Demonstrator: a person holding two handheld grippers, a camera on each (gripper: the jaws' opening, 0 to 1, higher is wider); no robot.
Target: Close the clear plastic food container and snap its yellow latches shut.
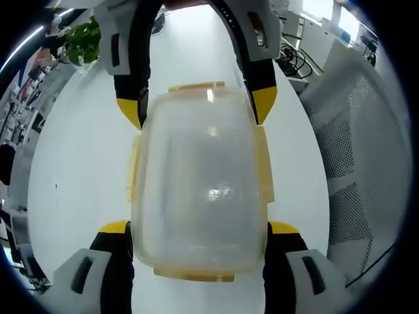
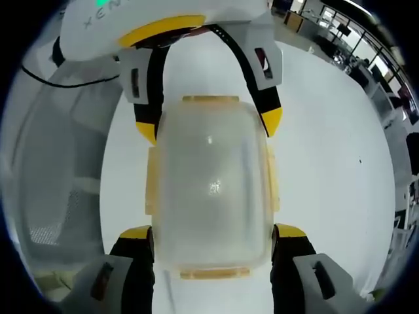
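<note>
In the left gripper view, the left tool (image 1: 200,229) grasps the near end of the clear container (image 1: 200,176) at 6 o'clock, one jaw on each long side. The right tool (image 1: 196,108) clamps the far end at 12 o'clock. The container rests on the white worktop (image 1: 78,170), lid seated. The yellow latches (image 1: 133,173) appear to lie flat. Judgement: squeeze evenly and confirm that each latch is fully snapped before letting go.

In the right gripper view, the right tool (image 2: 213,239) holds its own near end.
</note>
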